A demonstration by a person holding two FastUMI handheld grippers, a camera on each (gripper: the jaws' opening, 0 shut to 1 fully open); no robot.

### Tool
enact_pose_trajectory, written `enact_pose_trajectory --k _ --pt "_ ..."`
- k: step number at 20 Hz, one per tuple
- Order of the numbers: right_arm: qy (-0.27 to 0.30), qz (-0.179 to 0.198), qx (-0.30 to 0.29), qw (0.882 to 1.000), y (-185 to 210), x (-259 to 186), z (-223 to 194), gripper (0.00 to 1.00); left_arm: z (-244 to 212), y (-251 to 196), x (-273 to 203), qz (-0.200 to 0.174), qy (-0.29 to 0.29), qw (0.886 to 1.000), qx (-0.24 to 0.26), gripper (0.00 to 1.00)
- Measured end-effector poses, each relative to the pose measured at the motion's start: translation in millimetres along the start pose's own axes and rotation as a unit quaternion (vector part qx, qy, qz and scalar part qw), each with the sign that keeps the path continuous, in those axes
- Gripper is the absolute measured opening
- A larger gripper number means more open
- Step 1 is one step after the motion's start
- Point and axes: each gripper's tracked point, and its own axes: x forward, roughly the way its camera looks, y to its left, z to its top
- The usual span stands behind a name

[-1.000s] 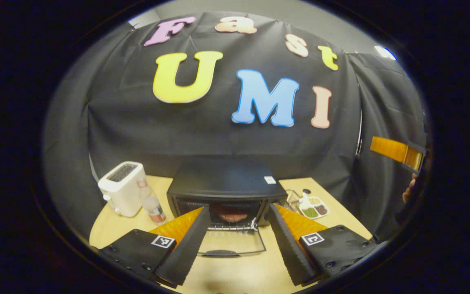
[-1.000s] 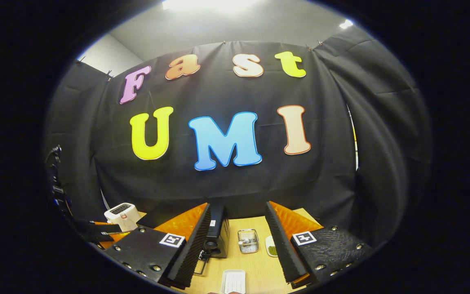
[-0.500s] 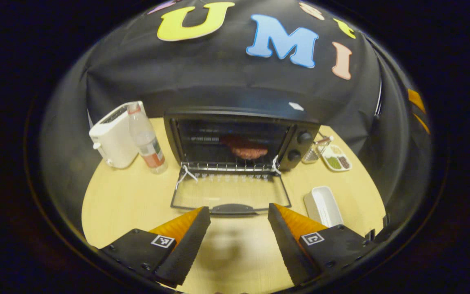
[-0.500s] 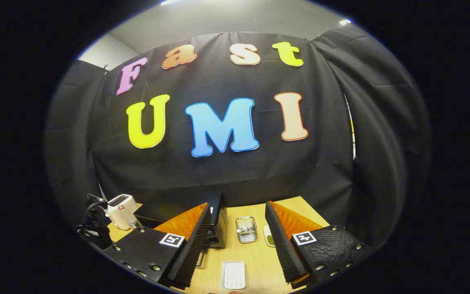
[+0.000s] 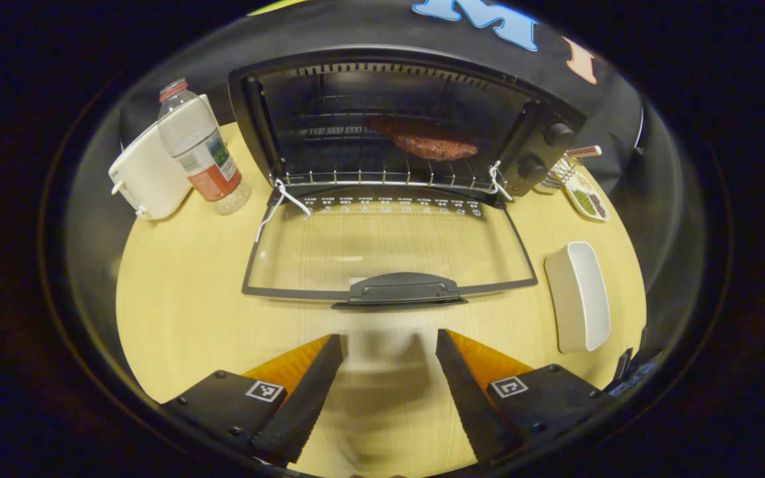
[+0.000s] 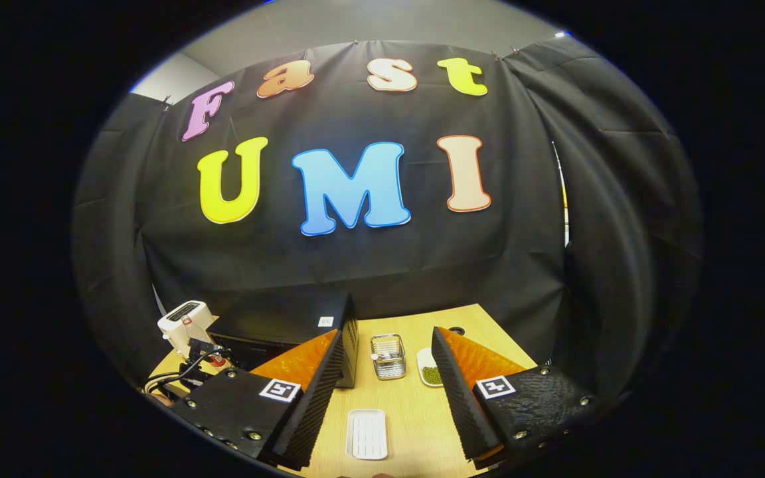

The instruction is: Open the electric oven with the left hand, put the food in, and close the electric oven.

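Left gripper [image 5: 389, 392] fingers spread wide, holding nothing, just short of oven door handle [image 5: 399, 291]. Right gripper [image 6: 382, 398] fingers also wide apart, empty, above white tray [image 6: 367, 433]. Electric oven [image 5: 396, 126] open, door flat on wooden surface [image 5: 176, 299]; meat patty [image 5: 425, 141] on rack. Toaster [image 5: 147, 176], bottle [image 5: 200, 156] left. Since half second ago, left gripper has dropped closer to handle.

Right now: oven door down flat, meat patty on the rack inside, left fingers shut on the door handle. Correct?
One thing is off. The left gripper is open and short of the door handle, with bare table between them; the left gripper view shows it. The rest holds: the oven door lies down flat, and the meat patty sits on the rack inside.
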Motion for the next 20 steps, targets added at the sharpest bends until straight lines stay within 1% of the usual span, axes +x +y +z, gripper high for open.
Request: enact_pose_trajectory --k 1,3,4,9,10,11,12,13,15,17,18,20 --pt "0.003 -0.004 0.001 1.0 -3 -1 -2 0.81 1 0 4 0.002 0.004 1.0 0.005 0.97" --pt "0.007 -0.01 0.002 1.0 -7 -2 -4 0.82 2 0 12 0.006 0.011 1.0 0.017 0.97" --pt "0.007 -0.014 0.001 1.0 -10 -3 -4 0.82 0 -1 16 0.008 0.017 1.0 0.018 1.0" --pt "0.009 -0.027 0.004 1.0 -19 -4 -5 0.82 10 1 33 0.017 0.026 0.999 0.017 1.0" --pt "0.011 -0.028 0.005 1.0 -19 -4 -7 0.82 10 0 33 0.018 0.035 0.999 0.018 0.97" --pt "0.013 -0.028 0.006 1.0 -19 -4 -8 0.82 11 1 33 0.018 0.04 0.999 0.021 0.92" --pt "0.014 -0.028 0.007 0.999 -18 -4 -10 0.82 11 0 34 0.018 0.044 0.999 0.021 0.96" --pt "0.015 -0.027 0.008 0.999 -17 -4 -10 0.82 11 0 33 0.016 0.044 0.999 0.019 0.96" --pt "0.014 -0.025 0.007 1.0 -15 -5 -10 0.82 13 -1 28 0.014 0.039 0.999 0.014 0.97" --pt "0.011 -0.022 0.003 1.0 -12 -4 -7 0.82 15 -1 20 0.014 0.028 0.999 0.021 0.97" --pt "0.01 -0.021 0.001 1.0 -11 -4 -6 0.82 16 -3 14 0.012 0.02 1.0 0.021 1.0" --pt "0.006 -0.018 0.002 1.0 -8 -5 -3 0.81 20 -4 -1 0.003 0.001 1.0 0.019 1.0"
